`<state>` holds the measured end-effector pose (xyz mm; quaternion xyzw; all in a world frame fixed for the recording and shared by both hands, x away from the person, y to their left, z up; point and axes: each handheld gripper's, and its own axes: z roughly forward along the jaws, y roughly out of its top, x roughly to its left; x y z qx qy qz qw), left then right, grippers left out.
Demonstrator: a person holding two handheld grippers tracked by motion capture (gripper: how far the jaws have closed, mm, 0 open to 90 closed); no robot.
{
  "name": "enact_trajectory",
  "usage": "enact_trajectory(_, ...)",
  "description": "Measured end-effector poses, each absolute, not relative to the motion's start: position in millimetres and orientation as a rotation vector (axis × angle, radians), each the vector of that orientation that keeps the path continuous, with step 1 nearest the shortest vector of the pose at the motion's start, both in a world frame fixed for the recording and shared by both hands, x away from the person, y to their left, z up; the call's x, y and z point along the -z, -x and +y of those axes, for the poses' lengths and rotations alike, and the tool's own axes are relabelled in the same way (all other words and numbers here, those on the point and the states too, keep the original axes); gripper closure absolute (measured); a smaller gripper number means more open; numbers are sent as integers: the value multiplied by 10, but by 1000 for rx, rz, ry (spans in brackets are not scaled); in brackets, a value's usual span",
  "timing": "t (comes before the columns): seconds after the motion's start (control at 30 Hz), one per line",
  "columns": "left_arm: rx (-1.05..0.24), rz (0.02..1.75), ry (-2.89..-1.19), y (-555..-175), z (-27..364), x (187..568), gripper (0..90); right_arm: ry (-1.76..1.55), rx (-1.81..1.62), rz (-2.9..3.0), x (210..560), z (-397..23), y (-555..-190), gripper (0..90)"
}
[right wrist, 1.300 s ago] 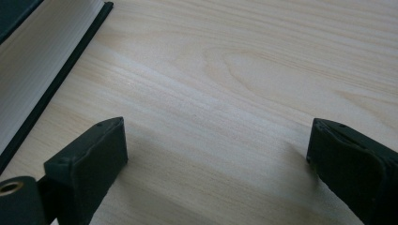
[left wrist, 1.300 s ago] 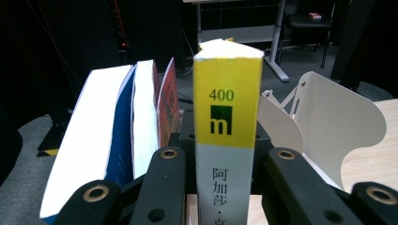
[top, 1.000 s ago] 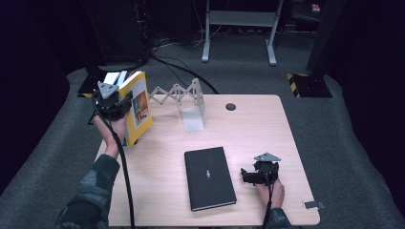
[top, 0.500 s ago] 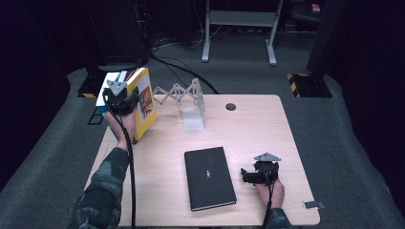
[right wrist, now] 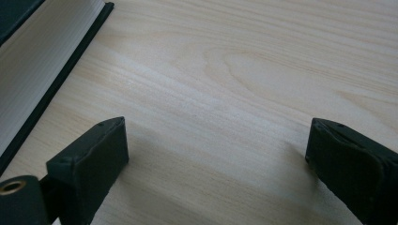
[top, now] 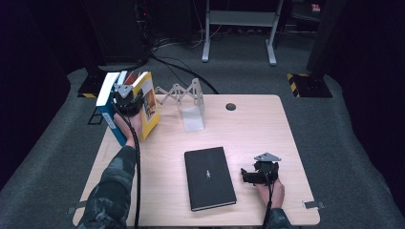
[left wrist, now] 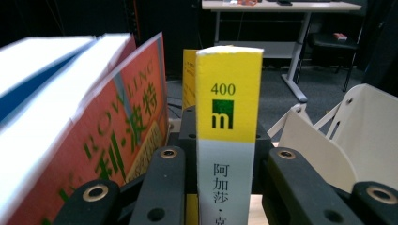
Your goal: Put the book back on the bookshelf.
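A yellow book stands upright at the table's far left, with my left gripper shut on it. In the left gripper view its yellow and grey spine sits squeezed between the two black jaws of that gripper. An orange-covered book and a blue and white book lean just to its left. A black book lies flat on the table's near middle. To the right of it my right gripper rests open on the wood, its jaws wide apart with nothing between them.
A white folding book rack with a bookend plate stands at the back, right of the yellow book. The wooden table has a small round hole near its far edge. The black book's page edge lies left of the right jaws.
My left hand has carried the yellow book to the right, closer to the white rack, and a little lower. The right gripper and the black book have stayed put.
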<state>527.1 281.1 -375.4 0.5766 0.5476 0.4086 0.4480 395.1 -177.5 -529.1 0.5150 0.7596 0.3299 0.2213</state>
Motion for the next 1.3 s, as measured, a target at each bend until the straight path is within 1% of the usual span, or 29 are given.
enact_trajectory(0.13, -995, 1348, -1428, -5249, 2825, 3837, 756, -1423, -913, 2101, 5291, -1775, -3950, 57)
enact_trajectory(0.3, -977, 1339, -1460, -5185, 2840, 3833, 753, -1409, -916, 2106, 5293, -1780, -3955, 58)
enact_trajectory(0.33, -950, 1350, -1483, -5141, 2850, 3810, 750, -1408, -914, 2105, 5292, -1780, -3954, 58)
enact_trajectory(0.37, -950, 1350, -1483, -5141, 2850, 3810, 747, -1408, -914, 2105, 5292, -1780, -3954, 58)
enact_trajectory(0.43, -938, 1340, -1541, -5048, 2859, 3791, 742, -1405, -913, 2105, 5292, -1781, -3954, 58)
enact_trajectory(0.7, -915, 1343, -1670, -4858, 2895, 3784, 732, -1399, -914, 2105, 5291, -1779, -3952, 61)
enact_trajectory(0.73, -903, 1344, -1686, -4850, 2903, 3783, 709, -1397, -915, 2104, 5292, -1779, -3951, 62)
enact_trajectory(0.8, -880, 1352, -1715, -4844, 2915, 3781, 692, -1397, -914, 2103, 5292, -1779, -3951, 61)
enact_trajectory(0.83, -875, 1351, -1717, -4850, 2923, 3775, 639, -1401, -915, 2102, 5292, -1777, -3949, 62)
enact_trajectory(0.93, -855, 1343, -1743, -4885, 2931, 3721, 585, -1399, -915, 2103, 5292, -1779, -3950, 62)
enact_trajectory(0.97, -866, 1337, -1745, -4907, 2919, 3703, 585, -1402, -916, 2103, 5292, -1778, -3949, 62)
enact_trajectory(1.03, -862, 1330, -1751, -4960, 2899, 3649, 550, -1401, -916, 2103, 5292, -1779, -3950, 62)
enact_trajectory(1.07, -879, 1329, -1788, -5027, 2881, 3607, 548, -1401, -917, 2103, 5292, -1779, -3950, 63)
enact_trajectory(1.1, -879, 1329, -1788, -5027, 2881, 3607, 569, -1401, -917, 2103, 5292, -1779, -3950, 63)
enact_trajectory(1.13, -872, 1334, -1793, -5057, 2881, 3591, 669, -1401, -915, 2105, 5292, -1779, -3951, 63)
enact_trajectory(1.17, -883, 1340, -1793, -5084, 2876, 3582, 669, -1401, -915, 2105, 5292, -1779, -3951, 63)
enact_trajectory(1.2, -887, 1354, -1782, -5102, 2877, 3572, 718, -1403, -915, 2105, 5291, -1779, -3951, 63)
enact_trajectory(1.23, -871, 1371, -1753, -5121, 2887, 3566, 745, -1401, -916, 2106, 5291, -1780, -3951, 64)
enact_trajectory(1.3, -886, 1382, -1728, -5150, 2900, 3553, 754, -1403, -916, 2106, 5291, -1780, -3951, 65)
